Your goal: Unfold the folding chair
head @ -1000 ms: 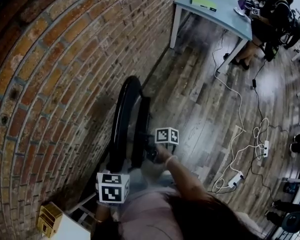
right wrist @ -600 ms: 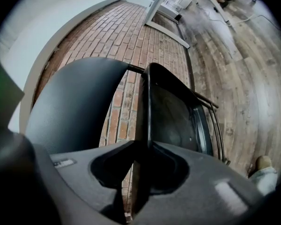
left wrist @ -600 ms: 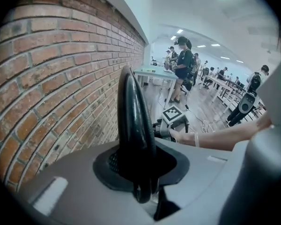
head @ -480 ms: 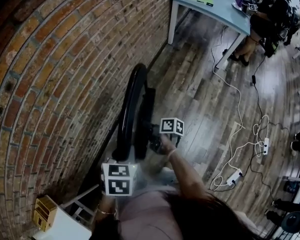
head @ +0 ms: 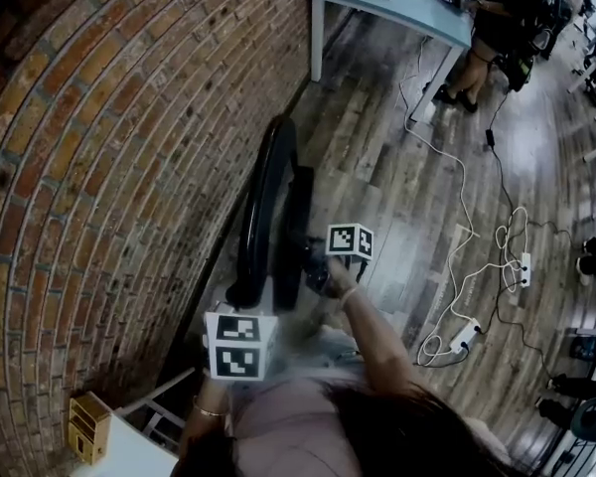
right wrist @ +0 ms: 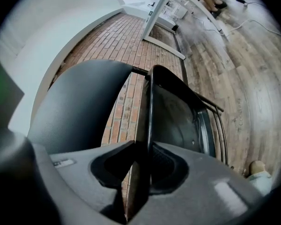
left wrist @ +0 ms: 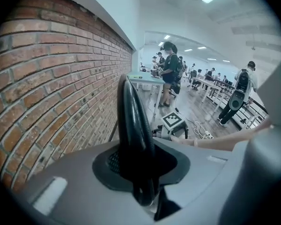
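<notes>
Indoors | plank floor (head: pixel 377 182) | brick wall (head: pixel 109 167) | folding chair (head: pixel 296 217) alongside | power strip (head: pixel 466 334), probably

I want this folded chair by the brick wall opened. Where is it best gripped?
Take the folding chair from its near end: left gripper on the rounded backrest rim, right gripper on the thin seat edge. Both stand upright, edge-on, so should pull apart.

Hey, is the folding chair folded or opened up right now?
Folded, nearly flat: the folding chair stands upright by the brick wall, seat and back close together.
</notes>
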The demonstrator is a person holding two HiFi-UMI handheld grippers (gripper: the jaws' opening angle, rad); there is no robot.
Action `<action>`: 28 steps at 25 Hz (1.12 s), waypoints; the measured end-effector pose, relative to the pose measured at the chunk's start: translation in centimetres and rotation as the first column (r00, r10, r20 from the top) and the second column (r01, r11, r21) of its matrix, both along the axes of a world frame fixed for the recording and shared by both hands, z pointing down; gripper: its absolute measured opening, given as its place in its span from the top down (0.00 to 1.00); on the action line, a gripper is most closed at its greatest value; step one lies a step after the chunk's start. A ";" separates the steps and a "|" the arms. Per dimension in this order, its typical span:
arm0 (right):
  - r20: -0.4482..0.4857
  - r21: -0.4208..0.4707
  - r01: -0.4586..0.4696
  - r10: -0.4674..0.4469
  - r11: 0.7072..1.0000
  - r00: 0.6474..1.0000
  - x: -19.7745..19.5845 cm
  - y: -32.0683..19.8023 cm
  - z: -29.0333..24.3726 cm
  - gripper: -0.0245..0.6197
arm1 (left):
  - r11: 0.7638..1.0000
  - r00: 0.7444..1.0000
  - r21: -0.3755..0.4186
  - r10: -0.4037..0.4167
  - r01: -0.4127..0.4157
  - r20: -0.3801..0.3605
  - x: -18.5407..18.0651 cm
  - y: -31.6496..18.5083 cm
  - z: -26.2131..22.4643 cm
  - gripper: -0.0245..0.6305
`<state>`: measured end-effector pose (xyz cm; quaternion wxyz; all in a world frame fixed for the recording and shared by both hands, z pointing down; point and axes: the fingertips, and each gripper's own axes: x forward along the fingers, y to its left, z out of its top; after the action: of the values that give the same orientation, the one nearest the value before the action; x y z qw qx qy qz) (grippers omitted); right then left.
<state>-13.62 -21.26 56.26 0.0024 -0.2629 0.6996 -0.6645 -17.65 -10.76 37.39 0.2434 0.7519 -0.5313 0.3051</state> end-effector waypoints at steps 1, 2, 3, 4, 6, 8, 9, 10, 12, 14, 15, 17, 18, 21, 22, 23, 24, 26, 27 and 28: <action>-0.001 0.000 -0.004 0.004 1.000 1.000 0.6 0.2 0.0 0.84 | 1.000 1.000 0.001 0.006 -0.006 -0.002 0.5 0.1 0.0 0.83; -0.002 0.001 -0.008 0.008 1.000 1.000 1.2 0.4 0.0 0.84 | 1.000 1.000 0.001 0.013 -0.013 -0.003 1.0 0.3 0.0 0.83; -0.004 0.001 -0.011 0.011 1.000 1.000 1.8 0.6 0.1 0.84 | 1.000 1.000 0.000 0.019 -0.019 -0.004 1.6 0.6 0.0 0.83; -0.005 0.002 -0.014 0.014 1.000 1.000 2.4 0.8 0.1 0.84 | 1.000 1.000 0.000 0.027 -0.027 -0.004 2.1 0.8 0.1 0.82; -0.002 0.004 -0.020 0.020 1.000 1.000 3.7 1.2 0.1 0.84 | 0.999 0.999 -0.002 0.042 -0.042 -0.003 3.3 1.2 0.1 0.82; 0.005 0.002 -0.022 0.022 1.000 1.000 4.9 1.6 0.2 0.84 | 0.998 0.998 -0.007 0.058 -0.058 0.000 4.4 1.6 0.3 0.81; 0.006 -0.001 -0.020 0.020 1.000 1.000 5.5 1.8 0.3 0.84 | 0.998 0.998 -0.009 0.066 -0.066 0.001 4.9 1.8 0.3 0.81; 0.004 -0.004 -0.016 0.016 1.000 1.000 6.0 2.0 0.4 0.84 | 0.997 0.997 -0.012 0.075 -0.075 0.003 5.5 2.0 0.4 0.81; -0.001 -0.009 -0.010 0.010 1.000 1.000 7.0 2.4 0.6 0.83 | 0.996 0.996 -0.016 0.090 -0.090 0.006 6.6 2.5 0.4 0.80; -0.002 -0.011 -0.009 0.009 1.000 1.000 7.9 2.8 0.8 0.83 | 0.995 0.995 -0.016 0.099 -0.099 0.004 7.7 2.8 0.5 0.80; -0.002 -0.011 -0.008 0.008 1.000 1.000 8.3 2.9 0.9 0.82 | 0.995 0.995 -0.014 0.102 -0.102 0.000 8.1 3.0 0.6 0.80; 0.002 -0.012 -0.003 0.003 1.000 1.000 8.8 3.1 0.9 0.82 | 0.994 0.994 -0.011 0.106 -0.106 -0.007 8.6 3.1 0.6 0.80; 0.004 -0.013 -0.001 0.001 1.000 1.000 9.0 3.3 1.0 0.82 | 0.994 0.994 -0.011 0.107 -0.107 -0.012 8.8 3.2 0.7 0.80; 0.016 -0.016 -0.001 0.001 1.000 1.000 9.3 3.7 1.1 0.82 | 0.993 0.993 -0.014 0.113 -0.113 -0.022 9.0 3.5 0.8 0.79; 0.024 -0.017 -0.002 0.002 1.000 1.000 9.4 3.7 1.1 0.82 | 0.993 0.993 -0.014 0.113 -0.114 -0.025 9.0 3.5 0.8 0.79; 0.033 -0.017 -0.002 0.003 1.000 0.999 9.4 3.8 1.1 0.82 | 0.994 0.993 -0.013 0.112 -0.112 -0.028 8.8 3.6 0.8 0.79; 0.044 -0.016 -0.003 0.004 1.000 0.999 9.4 3.9 1.1 0.82 | 0.994 0.994 -0.012 0.109 -0.109 -0.031 8.7 3.6 0.8 0.79; 0.061 -0.017 -0.005 0.006 1.000 0.998 9.4 4.3 1.0 0.82 | 0.994 0.994 -0.013 0.104 -0.104 -0.033 8.2 3.8 0.9 0.80; 0.067 -0.017 -0.006 0.007 1.000 0.998 9.3 4.4 1.1 0.82 | 0.995 0.994 -0.015 0.103 -0.104 -0.035 8.0 3.9 1.0 0.80; 0.071 -0.017 -0.007 0.008 1.000 0.997 9.2 4.6 1.1 0.82 | 0.994 0.994 -0.016 0.103 -0.104 -0.036 7.8 4.0 1.0 0.80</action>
<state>-4.40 -16.70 57.36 0.0273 -0.2417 0.6925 -0.6792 -9.89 -6.74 38.42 0.2432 0.7815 -0.4846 0.3085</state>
